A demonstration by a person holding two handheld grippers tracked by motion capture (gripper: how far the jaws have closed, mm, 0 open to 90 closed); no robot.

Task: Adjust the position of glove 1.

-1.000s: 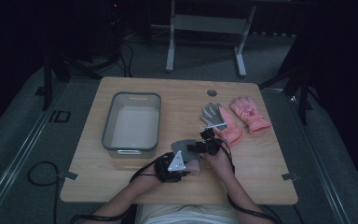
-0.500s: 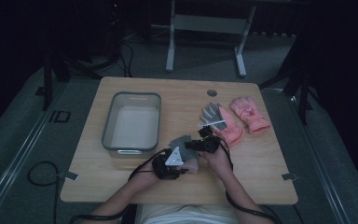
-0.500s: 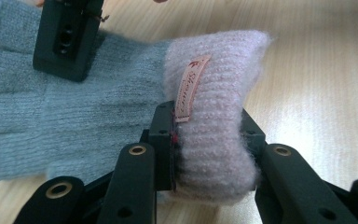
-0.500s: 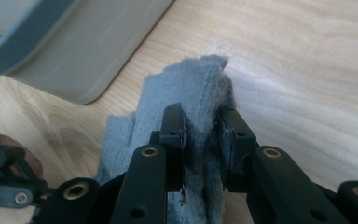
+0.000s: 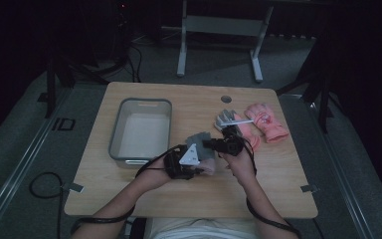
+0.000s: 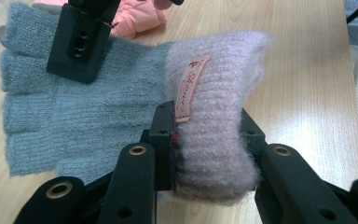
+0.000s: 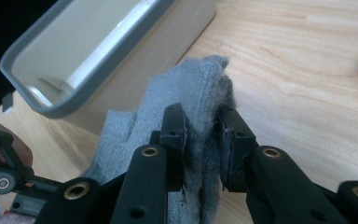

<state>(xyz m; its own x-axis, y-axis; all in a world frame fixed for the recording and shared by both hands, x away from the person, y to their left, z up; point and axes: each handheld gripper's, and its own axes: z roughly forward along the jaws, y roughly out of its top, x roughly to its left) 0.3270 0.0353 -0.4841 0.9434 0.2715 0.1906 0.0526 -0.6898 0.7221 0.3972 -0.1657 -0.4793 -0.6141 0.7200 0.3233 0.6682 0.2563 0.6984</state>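
Note:
A grey fingerless knit glove (image 6: pixel 74 107) with a fuzzy pink cuff (image 6: pixel 214 116) hangs between my two grippers just above the wooden table (image 5: pixel 278 169), front centre. My left gripper (image 6: pixel 207 126) is shut on the pink cuff, its pads pressing the cuff from both sides. My right gripper (image 7: pixel 203 135) has just been closing and now pinches the glove's grey finger end (image 7: pixel 196 88). In the high view the glove (image 5: pixel 199 142) spans from the left gripper (image 5: pixel 204 163) to the right gripper (image 5: pixel 209 144).
A grey-rimmed white tray (image 5: pixel 142 102) stands empty just left of the hands; its corner (image 7: pixel 32 107) is close to the glove. A pink glove pair (image 5: pixel 266 122) and another grey glove (image 5: pixel 227 119) lie at the right rear. A round hole (image 5: pixel 226 98) marks the tabletop.
Both hands have risen, lifting the grey glove off the tabletop and toward the tray side. The right gripper's jaws closed onto the glove's finger end.

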